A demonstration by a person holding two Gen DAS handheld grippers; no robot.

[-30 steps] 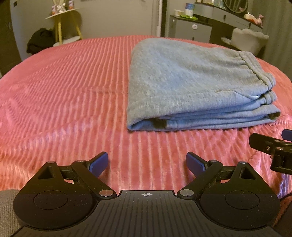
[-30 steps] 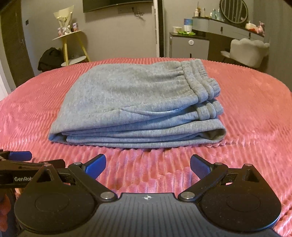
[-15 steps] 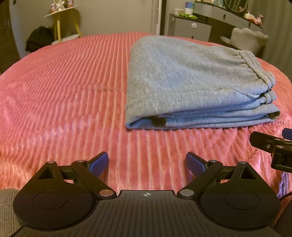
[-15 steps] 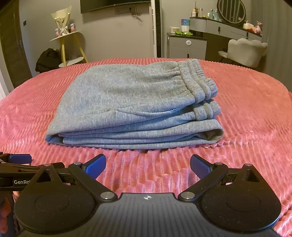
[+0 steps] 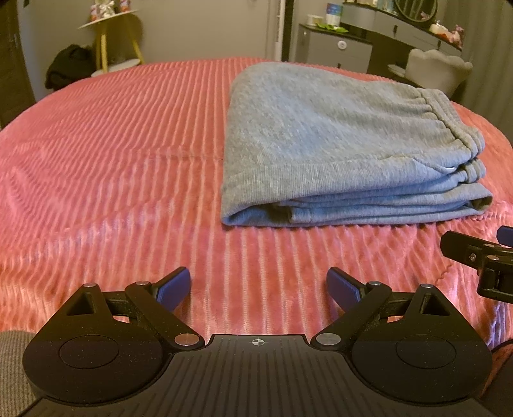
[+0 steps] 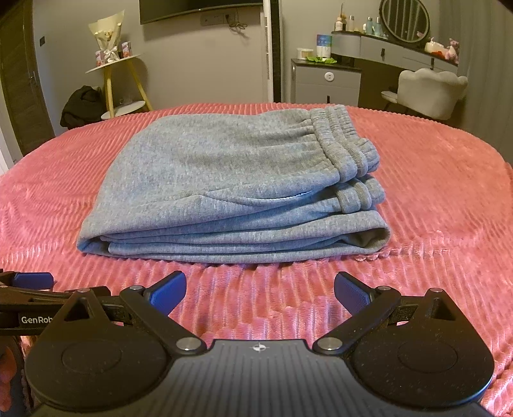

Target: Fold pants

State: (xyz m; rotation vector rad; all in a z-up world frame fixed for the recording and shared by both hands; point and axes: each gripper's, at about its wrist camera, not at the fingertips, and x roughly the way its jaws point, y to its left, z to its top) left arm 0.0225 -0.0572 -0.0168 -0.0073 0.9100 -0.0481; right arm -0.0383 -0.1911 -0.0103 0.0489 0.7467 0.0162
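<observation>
In the left wrist view, the right tool [image 5: 500, 243] is cut off by the right edge, so only part of one arm and a sliver of a blue pad are seen. In the right wrist view, the left tool [image 6: 29, 282] is cut by the left edge, and the lettering on it is broken off after "GenRob". The underside of the folded pants [image 6: 237, 189] and the inner layers of the stack are hidden. The near edge of the bed [image 6: 449, 224] is covered by the tool bodies. The bottles on the dresser [image 6: 368, 24] are too small to be identified.
</observation>
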